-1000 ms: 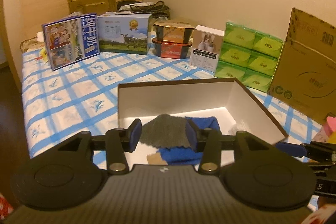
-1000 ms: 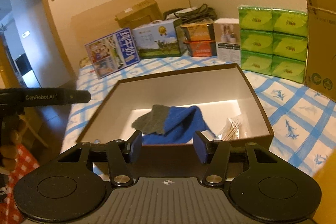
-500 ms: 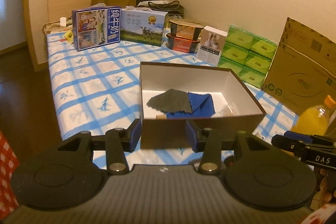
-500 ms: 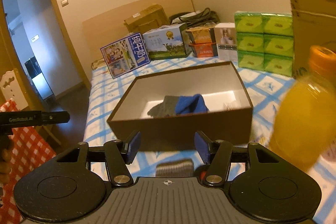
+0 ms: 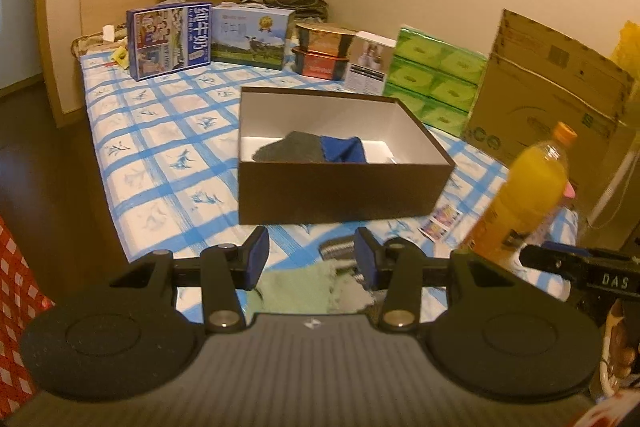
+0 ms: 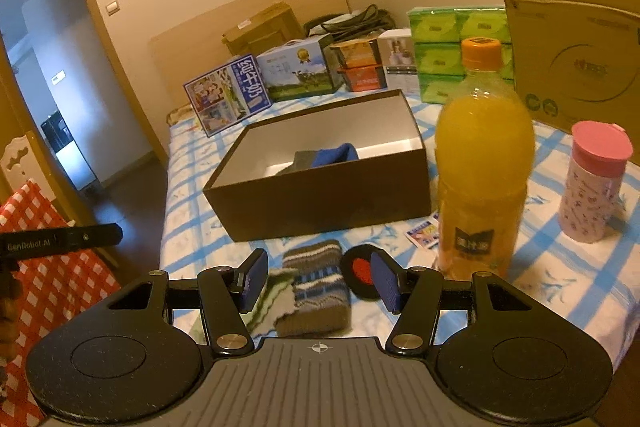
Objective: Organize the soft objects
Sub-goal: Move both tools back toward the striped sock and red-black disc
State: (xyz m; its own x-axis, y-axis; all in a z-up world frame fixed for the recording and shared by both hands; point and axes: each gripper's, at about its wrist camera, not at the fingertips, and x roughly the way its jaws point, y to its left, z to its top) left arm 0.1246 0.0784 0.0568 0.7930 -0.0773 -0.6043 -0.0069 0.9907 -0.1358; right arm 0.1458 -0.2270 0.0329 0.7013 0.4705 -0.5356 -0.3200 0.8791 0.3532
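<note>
A brown box (image 5: pixel 340 193) (image 6: pixel 320 201) with a white inside stands on the blue-checked table. In it lie a grey cloth (image 5: pixel 290 149) (image 6: pixel 304 159) and a blue cloth (image 5: pixel 344 150) (image 6: pixel 334 155). In front of the box lie a pale green cloth (image 5: pixel 298 291) (image 6: pixel 276 285) and a striped knitted piece (image 6: pixel 316 283) (image 5: pixel 336 250). My left gripper (image 5: pixel 310 263) is open and empty above the green cloth. My right gripper (image 6: pixel 318 281) is open and empty above the knitted piece.
An orange juice bottle (image 6: pixel 482 167) (image 5: pixel 524 195) stands right of the box, a pink cup (image 6: pixel 592 183) beyond it. A round black-and-red item (image 6: pixel 362 271) lies by the right fingers. Cartons, green tissue packs (image 5: pixel 434 83) and a cardboard box (image 5: pixel 548 95) line the back.
Both grippers have drawn back from over the box toward the table's near edge. The box now lies farther off, and the green cloth, knitted piece and bottle have come into view.
</note>
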